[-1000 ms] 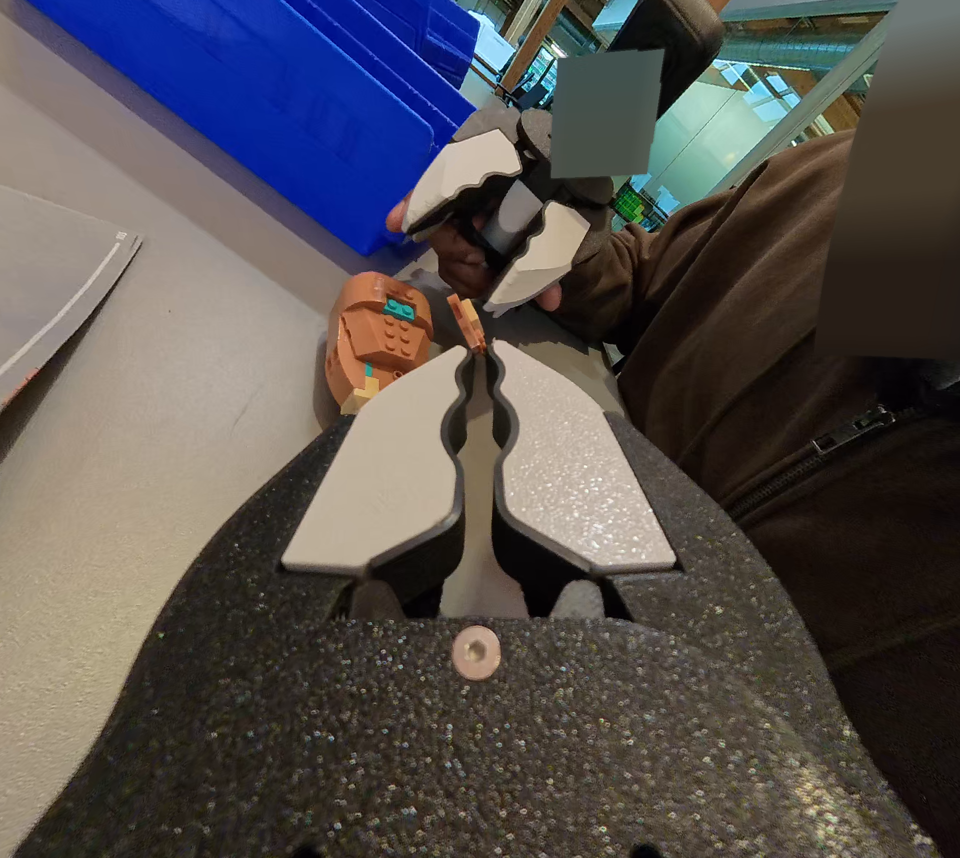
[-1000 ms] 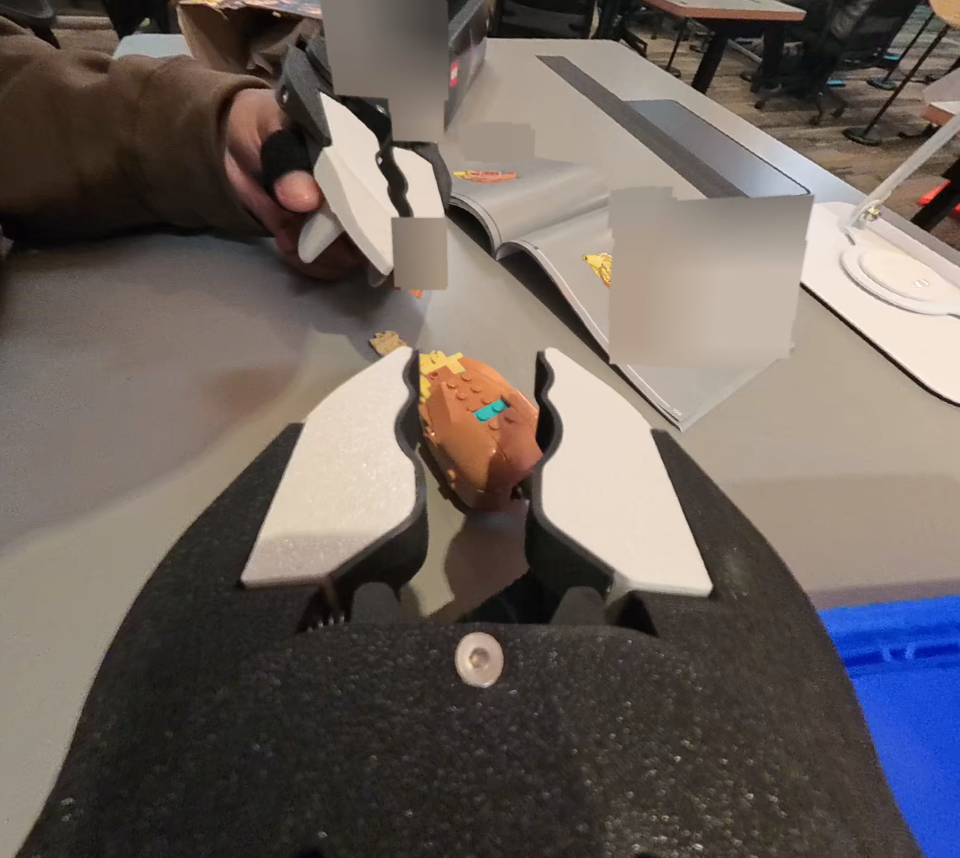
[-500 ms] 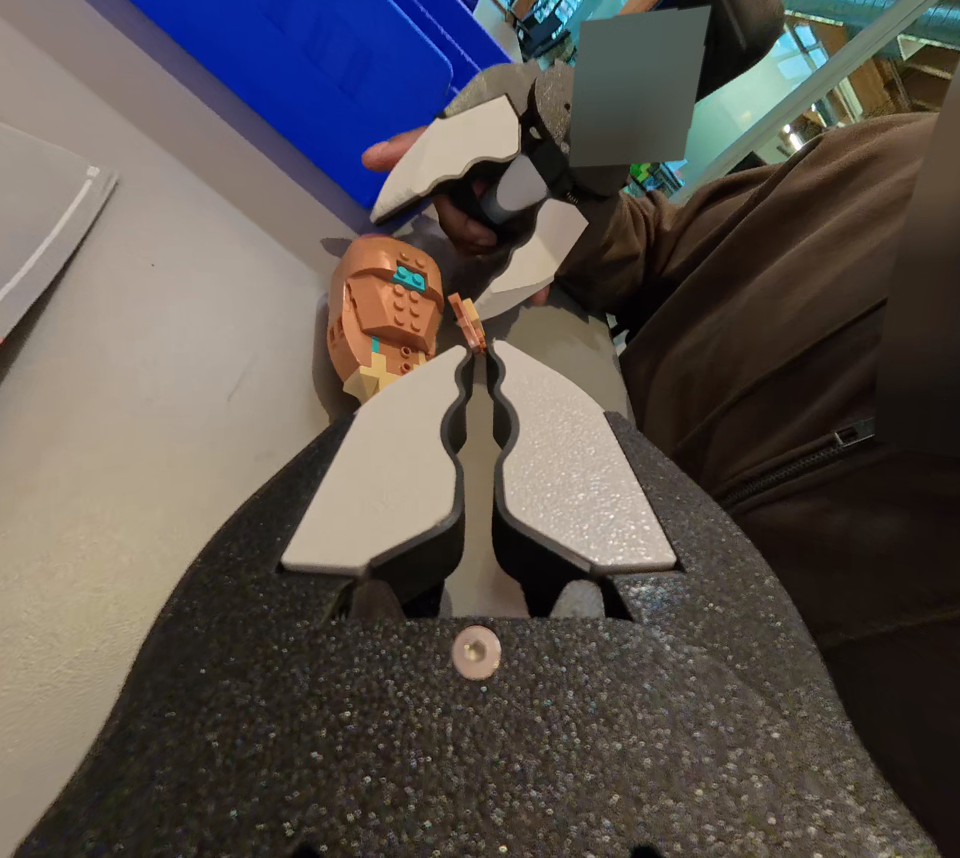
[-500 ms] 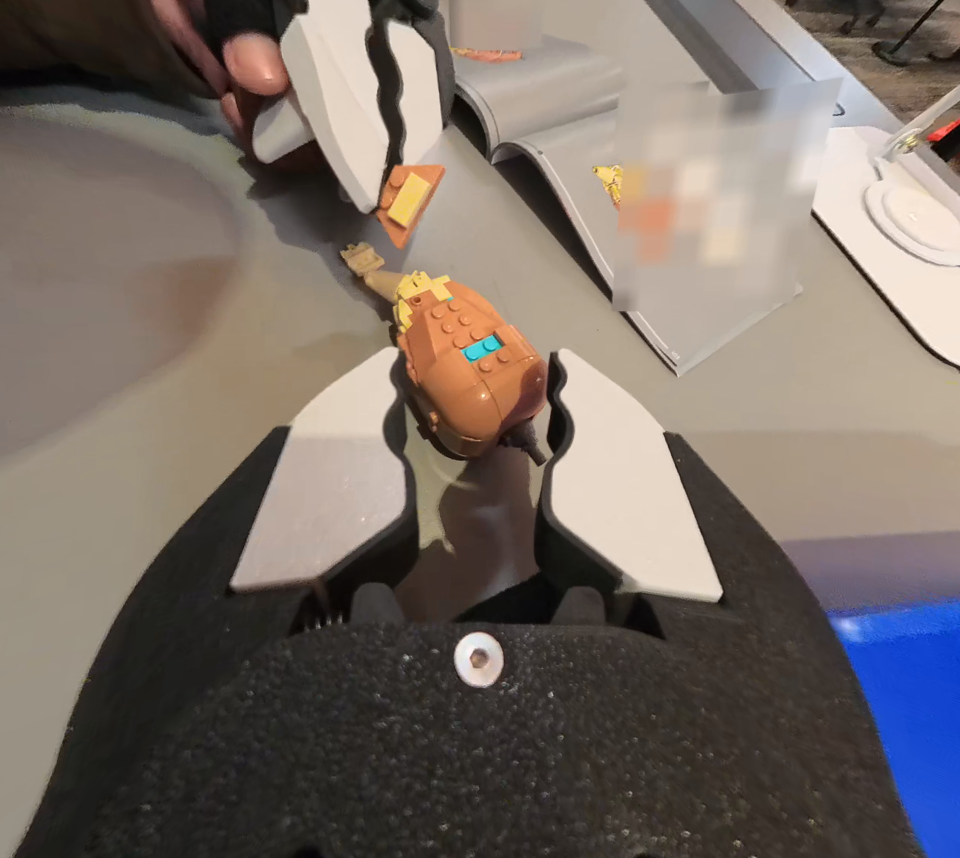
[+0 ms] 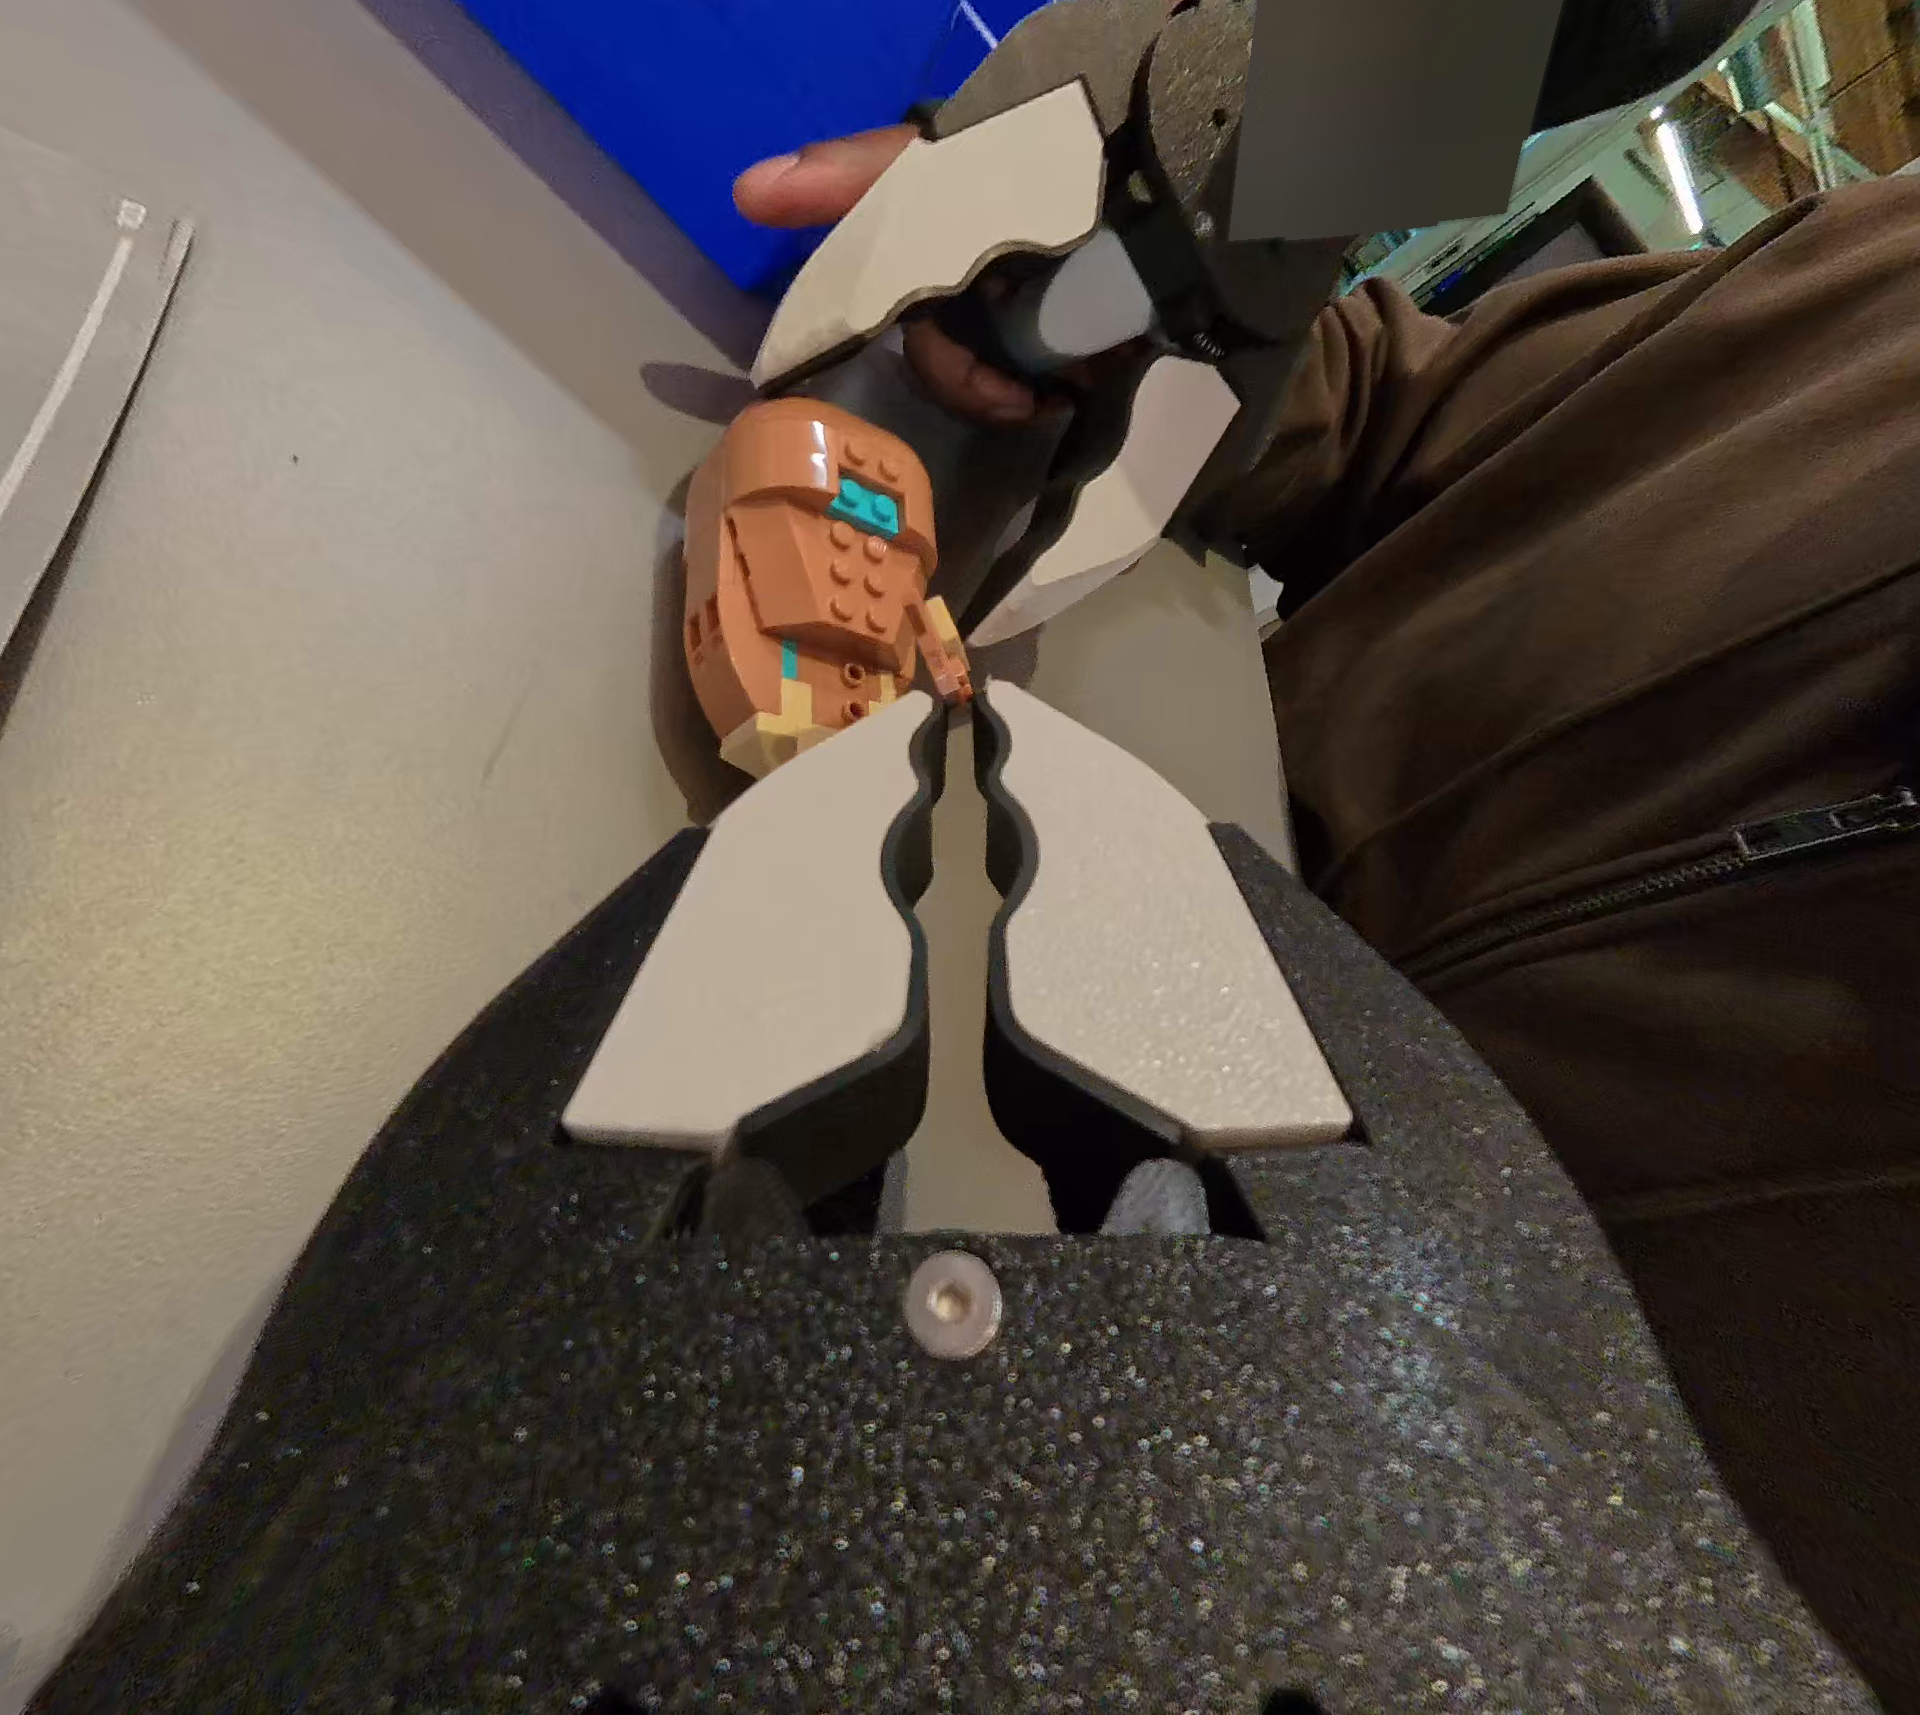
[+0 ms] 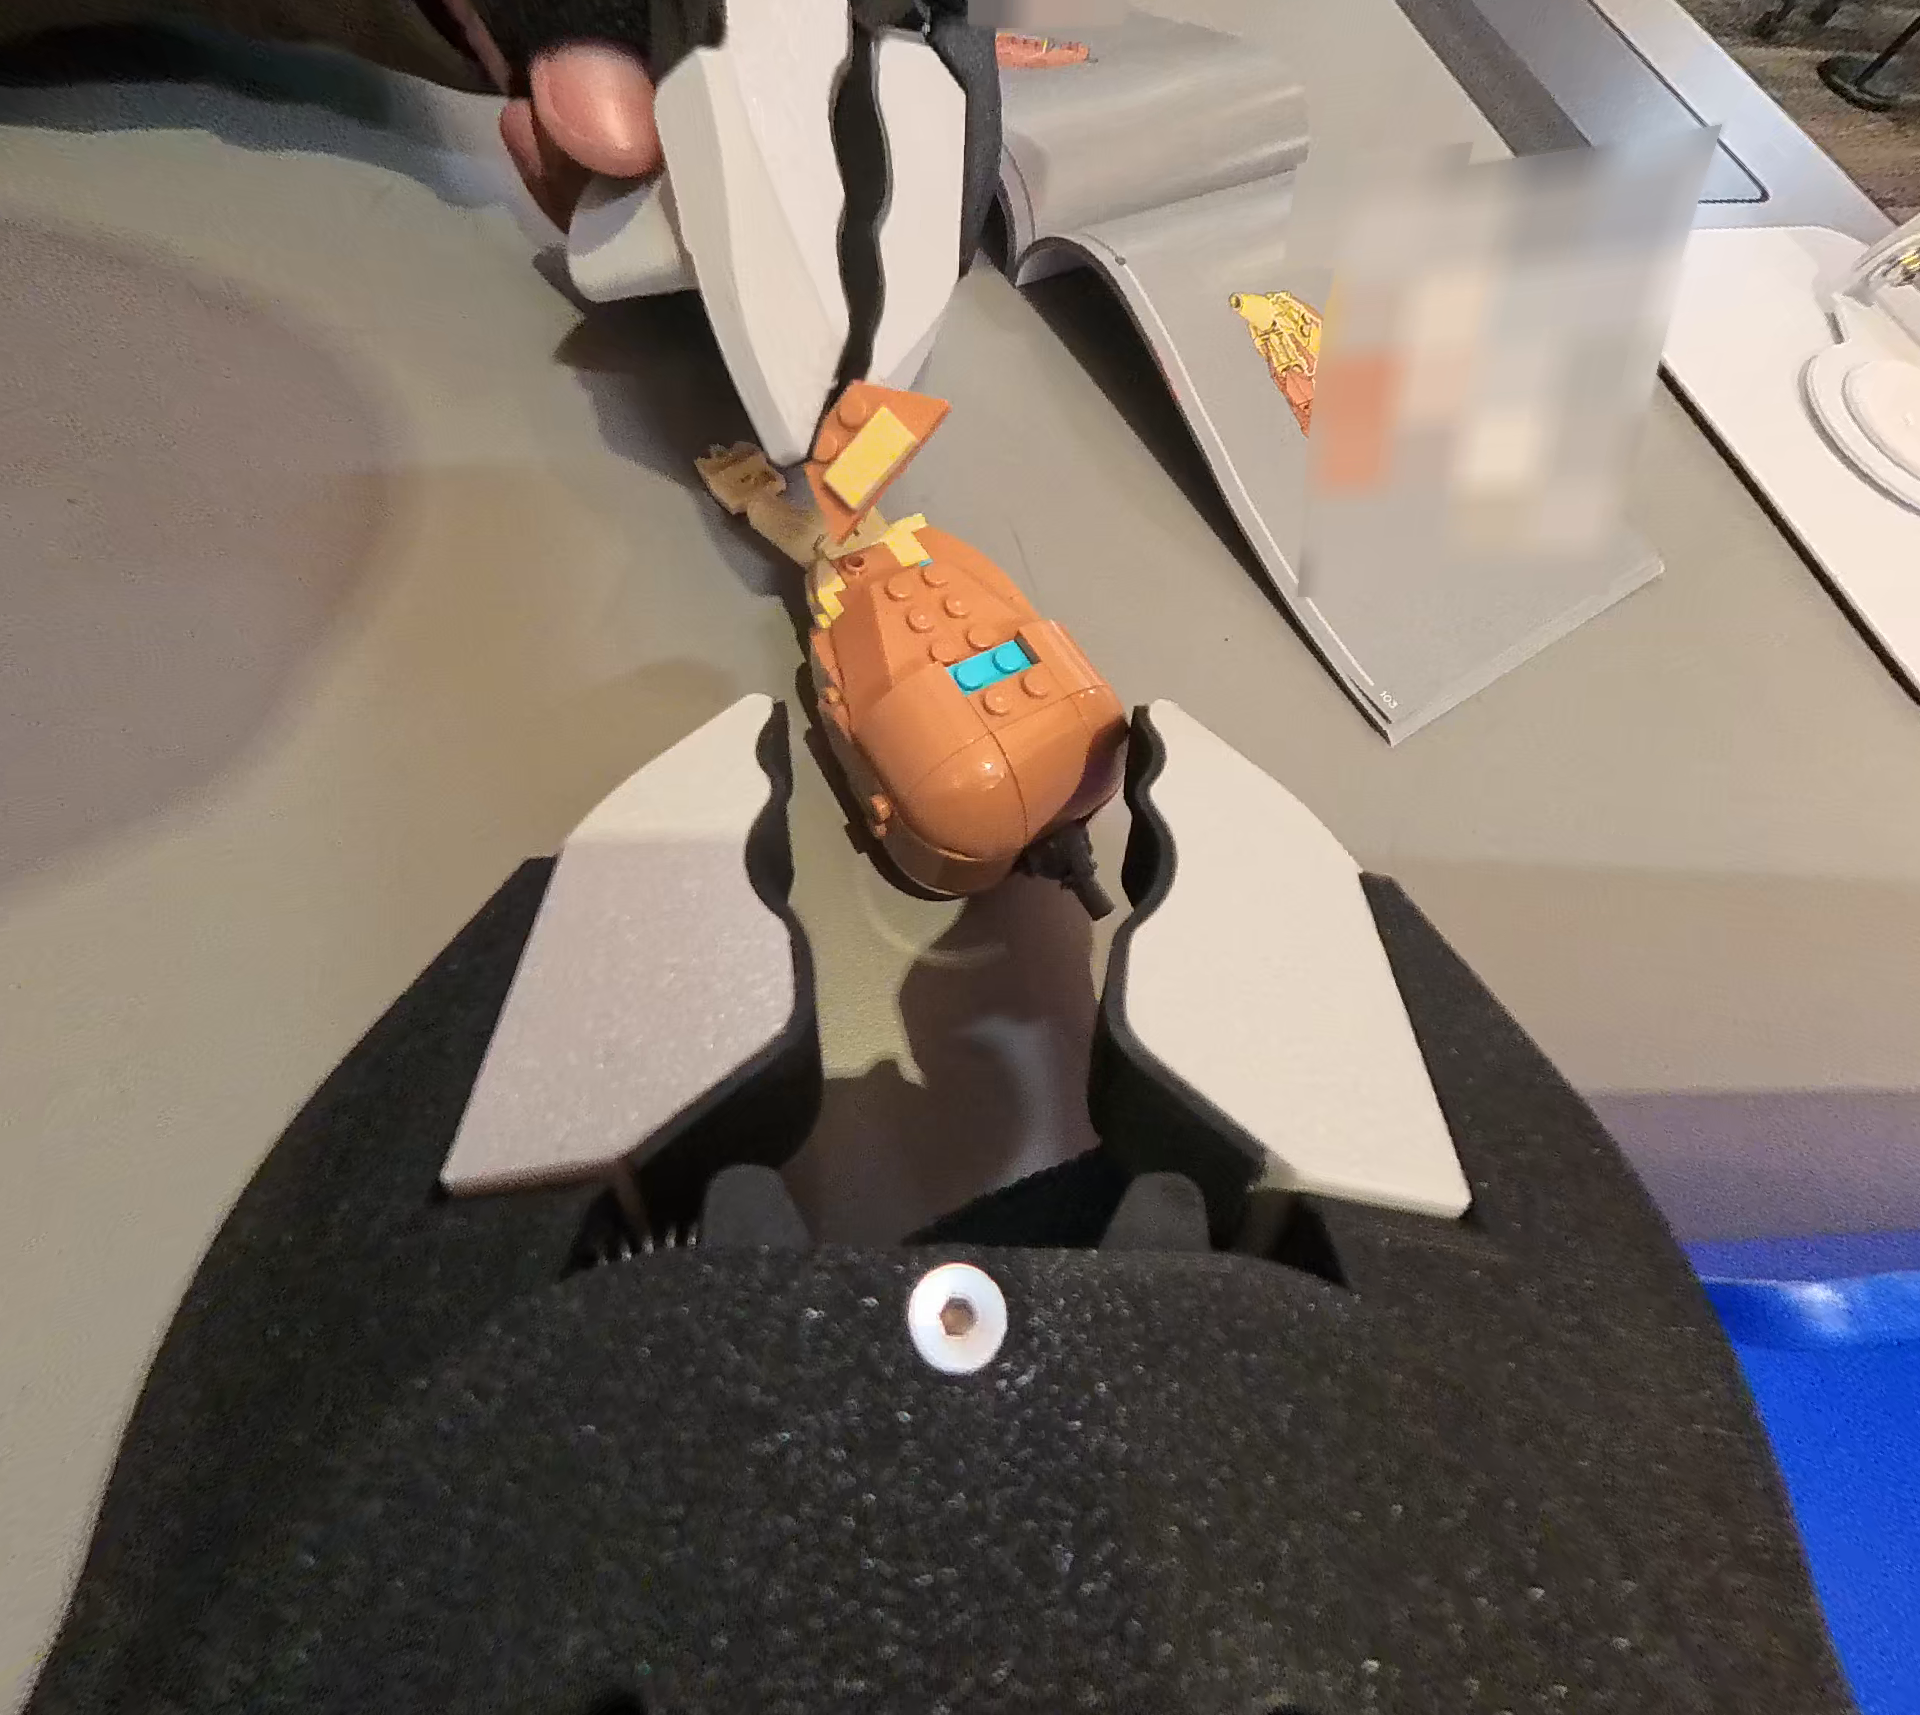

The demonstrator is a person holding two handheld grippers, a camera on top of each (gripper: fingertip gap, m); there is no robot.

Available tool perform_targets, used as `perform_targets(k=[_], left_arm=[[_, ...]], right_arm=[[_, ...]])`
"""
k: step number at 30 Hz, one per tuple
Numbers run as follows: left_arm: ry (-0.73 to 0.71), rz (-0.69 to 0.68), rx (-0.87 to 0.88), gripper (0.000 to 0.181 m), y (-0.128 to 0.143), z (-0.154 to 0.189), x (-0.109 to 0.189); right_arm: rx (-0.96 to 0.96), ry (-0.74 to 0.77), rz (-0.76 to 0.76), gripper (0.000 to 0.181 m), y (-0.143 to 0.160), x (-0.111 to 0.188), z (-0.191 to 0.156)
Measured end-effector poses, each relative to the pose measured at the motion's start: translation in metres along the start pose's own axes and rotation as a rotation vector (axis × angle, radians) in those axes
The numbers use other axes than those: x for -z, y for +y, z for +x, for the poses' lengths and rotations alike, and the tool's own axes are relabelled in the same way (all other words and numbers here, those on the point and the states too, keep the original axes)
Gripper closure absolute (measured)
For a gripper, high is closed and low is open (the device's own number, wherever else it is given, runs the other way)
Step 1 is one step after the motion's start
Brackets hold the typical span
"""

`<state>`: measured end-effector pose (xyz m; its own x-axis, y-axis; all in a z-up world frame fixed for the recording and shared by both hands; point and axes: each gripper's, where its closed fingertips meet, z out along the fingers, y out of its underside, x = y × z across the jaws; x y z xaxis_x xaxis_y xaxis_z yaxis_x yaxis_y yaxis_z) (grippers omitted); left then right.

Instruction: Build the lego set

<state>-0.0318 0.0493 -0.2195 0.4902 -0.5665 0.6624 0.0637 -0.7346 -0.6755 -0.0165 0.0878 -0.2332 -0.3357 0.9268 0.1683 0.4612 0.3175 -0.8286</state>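
The left gripper [image 5: 958, 701] is clenched on a small orange wedge piece [image 6: 871, 450] with a yellow tile on it, pinching it at the fingertips and holding it just above the narrow end of the orange lego model [image 6: 951, 720]. That model, a rounded brown-orange body with exposed studs and a small teal plate on top, lies on the grey tabletop [image 6: 343, 761]; a thin tan piece [image 6: 750, 489] lies at its narrow end, and whether the wedge touches the model cannot be told. The right gripper [image 6: 951, 730] is released, its two grey fingers spread to either side of the model's rounded end without clearly touching it, and a short dark pin sticks out of the model near the right finger. A person's hand [image 6: 540, 13] with a black fingertip cover holds the left gripper, and a brown sleeve [image 5: 1558, 626] shows behind. An open instruction booklet [image 6: 1195, 377] lies beside the model, showing a printed yellow-orange figure; part of its page is blurred over, and its small page number is not repeated here. A blue plastic bin [image 5: 644, 3] stands at the tabletop's far edge in the left wrist view; what it holds cannot be seen. A white round object [image 6: 1860, 408] sits on a white sheet beyond the booklet.
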Motion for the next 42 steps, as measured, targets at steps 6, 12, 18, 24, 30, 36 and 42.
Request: perform_targets(k=[6,12,18,24,30,36,42], left_arm=[[-0.051,-0.064,0.002,0.177,0.007,-0.006,-0.003],[-0.102,-0.109,-0.014,0.177,0.009,-0.008,-0.007],[-0.155,-0.149,-0.037,0.177,0.010,-0.012,-0.007],[-0.137,-0.146,-0.041,0.177,0.010,-0.010,-0.006],[-0.154,-0.167,-0.029,0.177,0.011,-0.012,-0.008],[-0.228,-0.195,-0.079,0.173,0.009,-0.013,-0.008],[-0.289,-0.212,-0.126,0.165,0.008,-0.015,-0.005]], right_arm=[[0.041,0.019,-0.013,0.119,0.001,-0.001,-0.001],[0.054,0.024,-0.017,0.119,0.001,-0.001,-0.001],[0.059,0.023,-0.018,0.118,0.002,-0.001,-0.001],[0.076,0.027,-0.024,0.118,0.002,-0.001,-0.002],[0.083,0.028,-0.025,0.118,0.002,-0.001,-0.002],[0.086,0.028,-0.027,0.118,0.002,-0.001,-0.003],[0.091,0.027,-0.027,0.118,0.002,0.000,-0.003]])
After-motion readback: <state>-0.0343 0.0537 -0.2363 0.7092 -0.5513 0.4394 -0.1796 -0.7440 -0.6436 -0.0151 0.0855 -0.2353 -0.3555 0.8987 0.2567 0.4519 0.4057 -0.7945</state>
